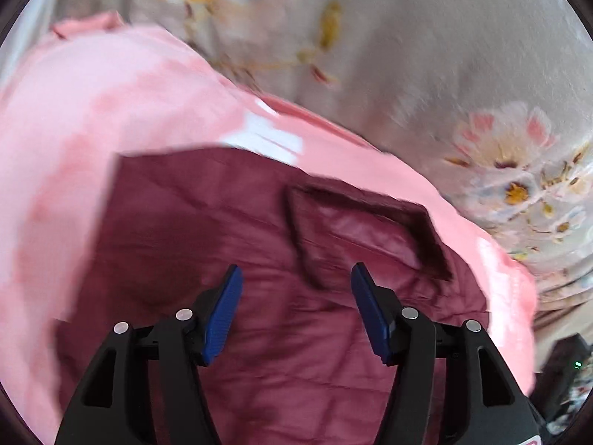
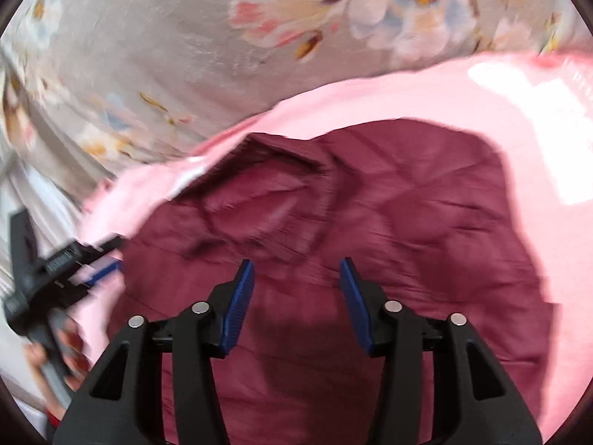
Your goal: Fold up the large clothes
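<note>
A folded maroon shirt (image 1: 229, 230) with a breast pocket (image 1: 370, 233) lies on top of a pink garment (image 1: 92, 111). My left gripper (image 1: 296, 278) is open and empty just above the maroon shirt, near the pocket. In the right wrist view the same maroon shirt (image 2: 389, 215) lies on the pink garment (image 2: 500, 104). My right gripper (image 2: 296, 274) is open and empty above it. The left gripper (image 2: 103, 269) also shows at the left edge of that view, blurred, over the shirt's edge.
Both garments lie on a grey bedsheet with a flower print (image 1: 463, 74), also in the right wrist view (image 2: 166, 55). A dark object with a small green light (image 1: 570, 367) is at the lower right. The person's hand (image 2: 48, 382) holds the left tool.
</note>
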`<state>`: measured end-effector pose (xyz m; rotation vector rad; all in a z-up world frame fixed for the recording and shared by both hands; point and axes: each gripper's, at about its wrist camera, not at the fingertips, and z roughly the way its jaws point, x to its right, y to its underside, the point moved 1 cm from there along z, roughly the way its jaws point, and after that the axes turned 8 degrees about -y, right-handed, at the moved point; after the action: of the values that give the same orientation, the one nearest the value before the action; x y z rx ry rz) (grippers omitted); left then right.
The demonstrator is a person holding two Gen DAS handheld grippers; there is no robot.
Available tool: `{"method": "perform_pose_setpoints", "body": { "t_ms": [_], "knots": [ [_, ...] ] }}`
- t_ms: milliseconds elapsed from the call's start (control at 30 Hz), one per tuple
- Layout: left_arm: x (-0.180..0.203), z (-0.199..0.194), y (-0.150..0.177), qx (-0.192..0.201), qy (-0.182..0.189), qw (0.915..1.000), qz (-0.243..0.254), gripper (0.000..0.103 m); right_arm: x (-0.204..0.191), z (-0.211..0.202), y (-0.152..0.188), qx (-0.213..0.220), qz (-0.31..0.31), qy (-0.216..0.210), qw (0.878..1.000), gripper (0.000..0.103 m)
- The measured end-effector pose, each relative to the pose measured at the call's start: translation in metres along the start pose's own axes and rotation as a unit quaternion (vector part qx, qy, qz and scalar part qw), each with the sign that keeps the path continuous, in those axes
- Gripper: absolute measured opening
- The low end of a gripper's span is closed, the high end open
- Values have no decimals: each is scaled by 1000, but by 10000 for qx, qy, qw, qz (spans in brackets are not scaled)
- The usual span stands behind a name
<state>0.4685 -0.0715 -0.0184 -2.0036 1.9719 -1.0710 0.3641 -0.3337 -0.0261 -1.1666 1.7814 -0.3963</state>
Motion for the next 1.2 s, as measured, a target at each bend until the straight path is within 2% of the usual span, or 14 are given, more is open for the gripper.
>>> {"method": "perform_pose_setpoints", "body": {
  "t_ms": [200, 267, 300, 333, 367, 433, 533, 700, 767, 833, 933, 1033, 1100, 1200],
  "knots": [
    [4, 52, 10, -743, 148, 9956, -550, 59, 24, 37, -4, -109, 849, -220, 9961, 48],
    [8, 55, 14, -696, -2, 9967, -422, 55, 22, 45, -4, -170, 799, -254, 9963, 41],
    [11, 57, 15, -634, -130, 9976, -249, 51, 20, 47, -4, -199, 729, -249, 9968, 27],
    [14, 57, 15, -582, -246, 9980, -78, 34, 17, 48, -3, -224, 580, -162, 9979, 12],
    [16, 58, 17, -552, -343, 9979, 84, 14, 14, 48, -2, -219, 430, -49, 9988, 12],
    [13, 63, 21, -586, -479, 9963, 414, 0, 9, 43, 1, -163, 43, 239, 9996, 10],
    [7, 66, 29, -476, -536, 9951, 677, 0, 14, 46, 9, -293, -328, 605, 9972, 8],
    [12, 60, 39, -234, -699, 9918, 1046, 1, 16, 55, 15, -415, -718, 756, 9937, 7],
    [8, 51, 37, -290, -534, 9942, 884, 0, 16, 55, 13, -454, -742, 734, 9935, 7],
    [-2, 38, 30, -318, -13, 9986, 432, 0, 18, 56, 13, -432, -728, 681, 9941, 7],
    [-7, 25, 12, -234, 438, 9987, -134, 0, 17, 55, 16, -373, -745, 666, 9943, 7],
    [6, 37, 1, -425, 526, 9976, -159, 1, 16, 54, 18, -352, -785, 666, 9941, 8],
    [15, 63, -1, -833, 523, 9949, -203, 5, 15, 56, 18, -355, -806, 659, 9939, 9],
    [10, 82, 6, -1109, 627, 9900, -601, 6, 17, 56, 17, -341, -746, 564, 9950, 9]
  ]
}}
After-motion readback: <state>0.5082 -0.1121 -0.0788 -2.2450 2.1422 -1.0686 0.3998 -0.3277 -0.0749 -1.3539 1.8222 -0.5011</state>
